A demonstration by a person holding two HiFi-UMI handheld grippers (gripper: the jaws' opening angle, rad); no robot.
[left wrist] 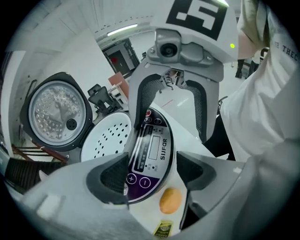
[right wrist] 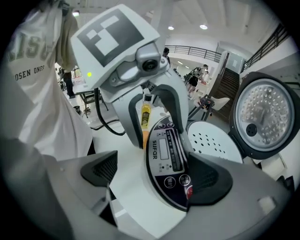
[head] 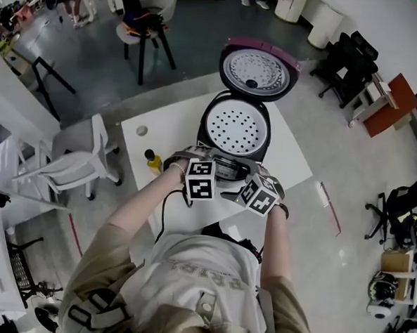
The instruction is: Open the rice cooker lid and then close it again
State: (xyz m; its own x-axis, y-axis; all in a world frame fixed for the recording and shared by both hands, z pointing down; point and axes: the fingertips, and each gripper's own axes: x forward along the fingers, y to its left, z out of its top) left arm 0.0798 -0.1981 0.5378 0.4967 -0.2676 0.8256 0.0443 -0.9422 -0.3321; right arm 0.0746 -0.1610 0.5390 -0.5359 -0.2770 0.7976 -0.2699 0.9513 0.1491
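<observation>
The rice cooker [head: 233, 139] stands on a white table [head: 162, 124] with its lid [head: 257, 72] swung up and back. A perforated white tray [head: 233, 126] shows inside the pot. My left gripper [head: 193, 161] and right gripper [head: 254, 180] hover at the cooker's front, facing each other. In the left gripper view the left gripper [left wrist: 152, 173] is open, its jaws framing the control panel [left wrist: 150, 154] and an orange button [left wrist: 169, 199] without touching. The right gripper [right wrist: 154, 176] is also open over the panel [right wrist: 166, 159]. The raised lid [right wrist: 265, 117] is at that view's right.
A small yellow bottle [head: 153, 160] stands on the table left of the cooker, near my left gripper. A black cable [right wrist: 101, 124] lies on the table by the person's shirt. A white chair [head: 75, 161] is beside the table's left edge; a black stool [head: 143, 31] stands farther off.
</observation>
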